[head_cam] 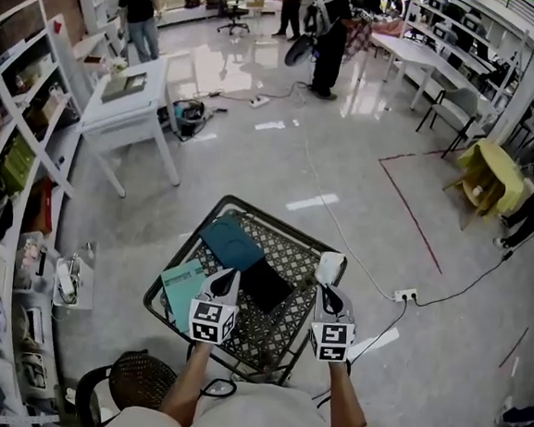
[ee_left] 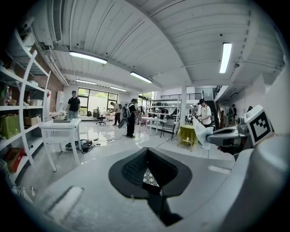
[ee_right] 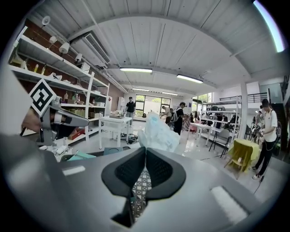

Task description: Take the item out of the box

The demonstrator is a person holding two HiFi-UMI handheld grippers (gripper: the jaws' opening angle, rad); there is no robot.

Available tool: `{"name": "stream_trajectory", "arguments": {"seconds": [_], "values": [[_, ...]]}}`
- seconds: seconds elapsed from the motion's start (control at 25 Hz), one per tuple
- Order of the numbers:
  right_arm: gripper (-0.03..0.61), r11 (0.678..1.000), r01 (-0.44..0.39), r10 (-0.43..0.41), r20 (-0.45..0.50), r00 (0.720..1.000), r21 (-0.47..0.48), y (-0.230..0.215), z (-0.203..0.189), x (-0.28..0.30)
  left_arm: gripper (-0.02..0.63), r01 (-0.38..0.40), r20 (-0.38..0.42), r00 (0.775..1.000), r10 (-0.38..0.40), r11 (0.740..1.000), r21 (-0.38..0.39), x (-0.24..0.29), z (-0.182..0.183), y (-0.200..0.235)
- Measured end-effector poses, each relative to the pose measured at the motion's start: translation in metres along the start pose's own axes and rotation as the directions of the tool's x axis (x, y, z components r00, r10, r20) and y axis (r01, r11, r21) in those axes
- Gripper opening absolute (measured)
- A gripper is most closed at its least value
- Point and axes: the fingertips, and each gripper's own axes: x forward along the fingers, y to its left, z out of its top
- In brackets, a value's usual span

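A black wire-mesh basket (head_cam: 285, 223) stands in front of me and serves as the box. Inside lie a dark teal pouch (head_cam: 232, 240), a light teal booklet (head_cam: 182, 284) and a flat black item (head_cam: 265, 284). My right gripper (head_cam: 328, 280) is over the basket's right rim, shut on a crinkly white plastic packet (head_cam: 330, 263). In the right gripper view the packet (ee_right: 158, 133) sticks up past the closed jaws of the right gripper (ee_right: 145, 152). My left gripper (head_cam: 227, 274) hovers over the basket's middle, and the left gripper (ee_left: 146, 152) is shut with nothing in it.
White shelving (head_cam: 9, 185) full of goods runs along the left. A white table (head_cam: 128, 103) stands beyond it. A round mesh bin (head_cam: 141, 383) sits by my left knee. A power strip and cable (head_cam: 404, 294) lie on the floor to the right. Several people stand far off.
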Motion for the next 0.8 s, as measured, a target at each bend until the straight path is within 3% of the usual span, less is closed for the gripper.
{"name": "stream_trajectory", "arguments": {"seconds": [0.32, 0.8], "values": [[0.008, 1.000, -0.007, 0.007, 0.042, 0.999, -0.001, 0.001, 0.013, -0.001, 0.006, 0.006, 0.051, 0.999, -0.008, 1.000, 0.027, -0.005, 0.027, -0.002], [0.005, 1.000, -0.004, 0.004, 0.037, 0.999, 0.022, 0.004, 0.011, -0.005, 0.006, 0.021, 0.065, 0.998, -0.023, 0.999, 0.027, -0.008, 0.033, -0.009]]}}
